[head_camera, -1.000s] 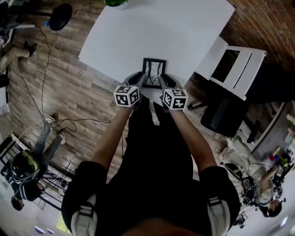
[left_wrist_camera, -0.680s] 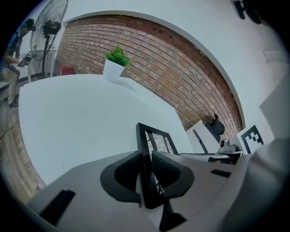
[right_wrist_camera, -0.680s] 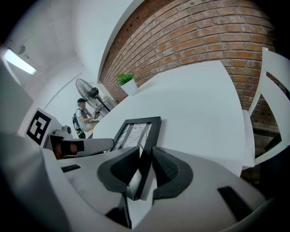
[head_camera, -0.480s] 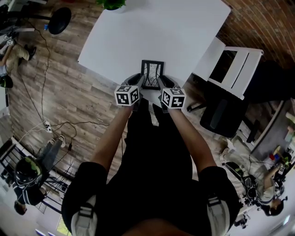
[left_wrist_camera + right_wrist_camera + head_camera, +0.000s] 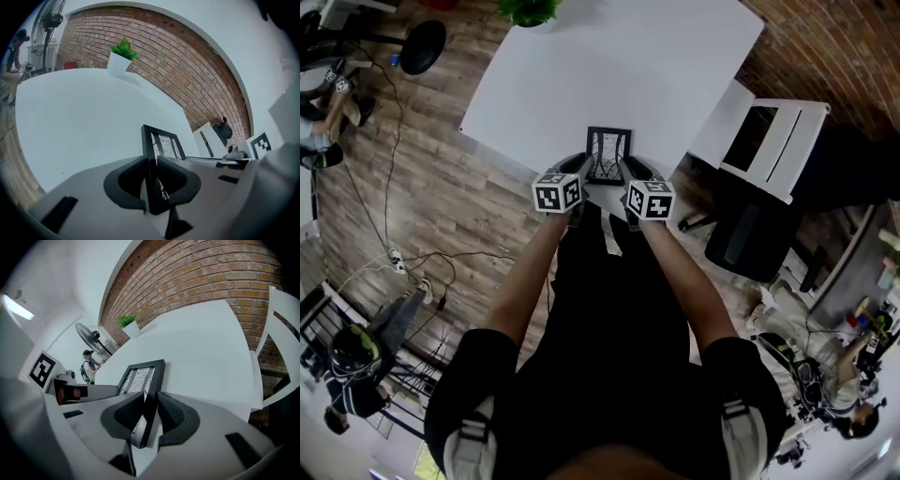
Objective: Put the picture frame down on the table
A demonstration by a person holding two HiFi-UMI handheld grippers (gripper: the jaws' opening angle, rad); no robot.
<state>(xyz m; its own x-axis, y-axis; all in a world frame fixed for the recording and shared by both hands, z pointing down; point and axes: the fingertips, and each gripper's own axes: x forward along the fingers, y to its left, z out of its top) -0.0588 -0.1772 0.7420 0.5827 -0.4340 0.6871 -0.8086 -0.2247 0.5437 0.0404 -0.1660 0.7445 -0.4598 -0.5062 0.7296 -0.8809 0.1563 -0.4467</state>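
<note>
Well, in your head view, the picture frame (image 5: pixel 608 155) is held between your left tool (image 5: pixel 584 170) and right tool (image 5: pixel 628 170), over the desk's (image 5: pixel 609 66) 6 o'clock edge. In the left gripper view, that tool pinches the frame's side at 6 o'clock. In the right gripper view, same pinch. Careful: it's so near the edge that letting go early could tip it onto the floor (image 5: pixel 412 187).

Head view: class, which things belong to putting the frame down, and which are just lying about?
Job: frame, table, left gripper and right gripper, both clamped on the frame.
Lying about: plant, white chair, black chair.
</note>
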